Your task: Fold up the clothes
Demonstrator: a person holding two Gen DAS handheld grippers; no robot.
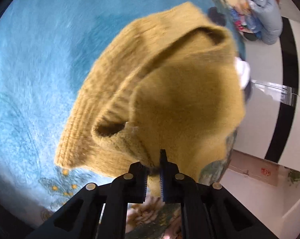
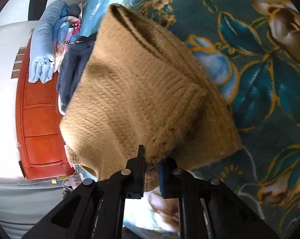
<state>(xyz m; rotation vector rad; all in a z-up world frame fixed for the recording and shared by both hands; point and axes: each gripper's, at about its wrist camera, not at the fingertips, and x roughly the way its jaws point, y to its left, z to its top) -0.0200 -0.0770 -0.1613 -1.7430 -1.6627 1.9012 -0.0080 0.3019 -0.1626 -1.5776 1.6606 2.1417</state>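
In the left wrist view, the bedspread (image 1: 30, 63) fills the left side, a pale blue plush with small yellow flowers low down. The sweater (image 1: 159, 83), mustard-yellow knit, hangs over it in the middle, bunched and folded on itself, with a ribbed edge running down its left side and a dark opening near the bottom. The left gripper (image 1: 152, 165) is clamped on the sweater's lower edge; knit fills the narrow gap between its blue pads. Only this view shows, to the right, white floor, a black band and something white just behind the sweater's right edge. The bedding roll (image 1: 263, 10) lies top right, pale blue, blurred.

In the right wrist view, a red cabinet (image 2: 40, 119) stands far left, seen here only. The bedding roll (image 2: 44, 47) lies just above it, with a flowered cloth beside it. A navy garment (image 2: 72, 73) lies next to that, partly behind the sweater (image 2: 142, 91), which looks tan here and spreads across the middle, ribbed band toward the right. The right gripper (image 2: 150, 162) pinches the sweater's near edge, jaws nearly together with knit between them. To the right the bedspread (image 2: 259, 79) shows a dark teal pattern with large flowers and leaves, unlike the plain blue of the other view.
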